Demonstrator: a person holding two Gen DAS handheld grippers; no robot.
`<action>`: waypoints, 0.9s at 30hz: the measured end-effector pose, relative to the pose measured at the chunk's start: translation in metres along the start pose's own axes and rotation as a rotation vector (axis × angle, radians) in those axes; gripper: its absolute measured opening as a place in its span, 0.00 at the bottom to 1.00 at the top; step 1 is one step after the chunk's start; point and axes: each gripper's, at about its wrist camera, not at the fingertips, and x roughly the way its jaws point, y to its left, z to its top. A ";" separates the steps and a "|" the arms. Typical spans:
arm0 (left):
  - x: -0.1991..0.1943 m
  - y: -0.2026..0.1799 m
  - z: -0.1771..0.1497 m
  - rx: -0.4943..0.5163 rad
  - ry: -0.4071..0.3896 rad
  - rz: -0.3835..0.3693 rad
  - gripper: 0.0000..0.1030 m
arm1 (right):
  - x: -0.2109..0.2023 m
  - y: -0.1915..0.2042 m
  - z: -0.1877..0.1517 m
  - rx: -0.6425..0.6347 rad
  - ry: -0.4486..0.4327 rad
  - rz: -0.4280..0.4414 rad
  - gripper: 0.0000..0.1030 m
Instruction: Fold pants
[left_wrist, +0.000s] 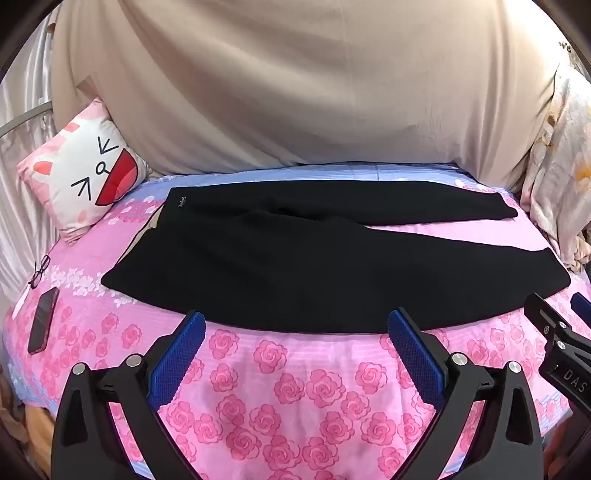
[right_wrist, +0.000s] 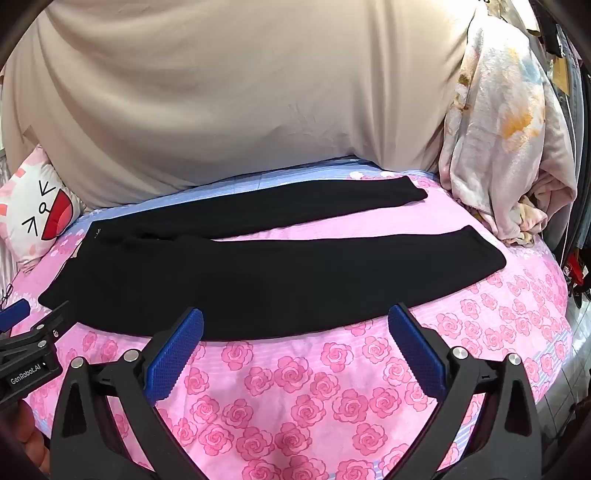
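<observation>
1. Black pants (left_wrist: 295, 266) lay flat and unfolded on the pink rose bedsheet (left_wrist: 280, 391), waistband toward the cat pillow (left_wrist: 88, 166), legs spread apart rightward. Left tongs (left_wrist: 295, 354) stood wide and empty just short of the near hem, probably lined up for a first grab. Glasses (left_wrist: 40, 271) and a phone (left_wrist: 43, 320) lay left, clear of the cloth.
2. Right wrist view: right tongs (right_wrist: 295, 350) were also wide, holding nothing, near the near leg. A crumpled blanket (right_wrist: 506, 147) crowded the leg ends and might limit room.
</observation>
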 end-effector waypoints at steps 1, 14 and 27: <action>0.000 0.000 0.000 0.000 0.007 -0.002 0.95 | 0.001 0.000 0.000 -0.003 0.008 -0.001 0.95; 0.006 0.001 -0.009 0.014 0.018 0.004 0.95 | 0.004 0.000 0.000 0.000 0.010 0.005 0.95; 0.010 0.001 -0.012 0.024 0.040 0.008 0.95 | 0.009 -0.001 -0.004 -0.002 0.021 -0.002 0.95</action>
